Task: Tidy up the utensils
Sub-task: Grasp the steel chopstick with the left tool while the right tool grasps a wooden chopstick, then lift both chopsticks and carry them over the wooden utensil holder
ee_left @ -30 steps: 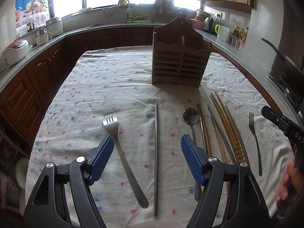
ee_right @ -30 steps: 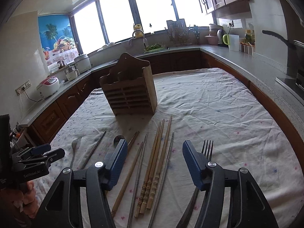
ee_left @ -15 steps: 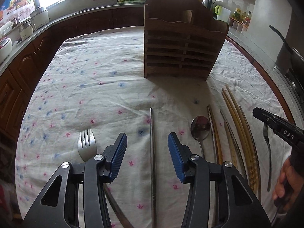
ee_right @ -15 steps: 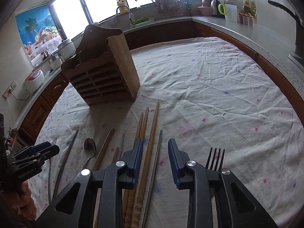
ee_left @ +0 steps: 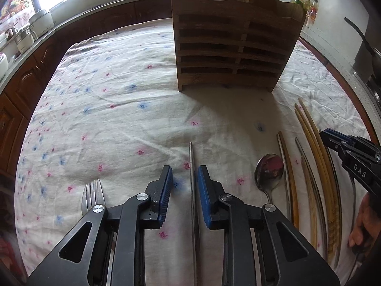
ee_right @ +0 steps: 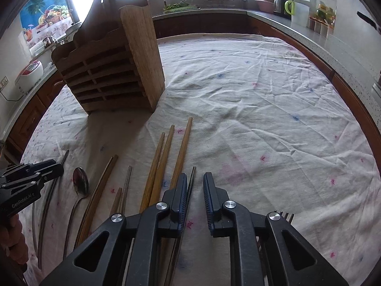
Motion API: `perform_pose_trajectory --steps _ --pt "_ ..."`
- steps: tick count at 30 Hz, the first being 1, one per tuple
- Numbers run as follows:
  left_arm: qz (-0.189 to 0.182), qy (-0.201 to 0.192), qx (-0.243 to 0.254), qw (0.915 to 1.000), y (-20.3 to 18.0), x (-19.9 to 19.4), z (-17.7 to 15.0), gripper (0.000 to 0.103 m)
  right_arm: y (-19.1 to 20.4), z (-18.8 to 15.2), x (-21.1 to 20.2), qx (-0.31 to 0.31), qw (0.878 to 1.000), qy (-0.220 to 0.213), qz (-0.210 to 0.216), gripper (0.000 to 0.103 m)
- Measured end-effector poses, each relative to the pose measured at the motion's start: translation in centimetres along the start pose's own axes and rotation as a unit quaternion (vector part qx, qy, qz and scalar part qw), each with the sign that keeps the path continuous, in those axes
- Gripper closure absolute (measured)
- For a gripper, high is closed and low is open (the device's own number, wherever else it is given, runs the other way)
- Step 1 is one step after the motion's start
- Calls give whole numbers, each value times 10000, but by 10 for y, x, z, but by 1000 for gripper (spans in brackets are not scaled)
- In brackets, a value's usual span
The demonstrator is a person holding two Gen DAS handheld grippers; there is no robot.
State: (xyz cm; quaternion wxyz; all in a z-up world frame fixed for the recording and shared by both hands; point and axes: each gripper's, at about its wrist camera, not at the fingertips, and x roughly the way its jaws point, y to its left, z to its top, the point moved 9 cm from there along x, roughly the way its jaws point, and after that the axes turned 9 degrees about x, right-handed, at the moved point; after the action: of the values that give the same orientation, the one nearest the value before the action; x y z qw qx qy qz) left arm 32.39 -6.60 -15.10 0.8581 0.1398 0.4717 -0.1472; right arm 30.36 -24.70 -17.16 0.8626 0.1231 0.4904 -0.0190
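A slatted wooden utensil holder (ee_left: 234, 45) stands upright at the middle back of the clothed table; it also shows in the right wrist view (ee_right: 112, 71). My left gripper (ee_left: 184, 174) is low over the cloth, its jaws narrowly apart around a steel chopstick (ee_left: 191, 157); the right pad is against it. A fork (ee_left: 93, 196) lies to its left, a spoon (ee_left: 269, 170) to its right. My right gripper (ee_right: 194, 182) is low, its jaws narrowly apart beside a dark metal chopstick (ee_right: 191, 178), with wooden chopsticks (ee_right: 164, 157) to its left and a fork (ee_right: 287, 215) behind its right finger.
More wooden and metal chopsticks (ee_left: 314, 147) lie in a row on the right of the floral tablecloth (ee_right: 250, 109). Each gripper shows in the other's view, the right one (ee_left: 352, 157) and the left one (ee_right: 28, 178). Kitchen counters with appliances surround the table.
Both grippers have moved forward and down toward the cloth, and their jaws have narrowed from wide open to a small gap. The left jaws now bracket the steel chopstick.
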Motion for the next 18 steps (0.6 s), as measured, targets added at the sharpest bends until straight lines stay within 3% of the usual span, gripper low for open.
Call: perform_pose_trajectory --steps 5,11,18 --pt "-17 -79 117 9999 -5 1 4 98 4 1 1 -137 9999 -44 -21 94" --pt "-392 -148 -95 9991 -6 -9 3 99 1 2 -8 250 9989 -36 396 99" --pt "-744 -519 -339 9953 -4 -53 4 99 12 10 -51 396 9946 -351 897 99"
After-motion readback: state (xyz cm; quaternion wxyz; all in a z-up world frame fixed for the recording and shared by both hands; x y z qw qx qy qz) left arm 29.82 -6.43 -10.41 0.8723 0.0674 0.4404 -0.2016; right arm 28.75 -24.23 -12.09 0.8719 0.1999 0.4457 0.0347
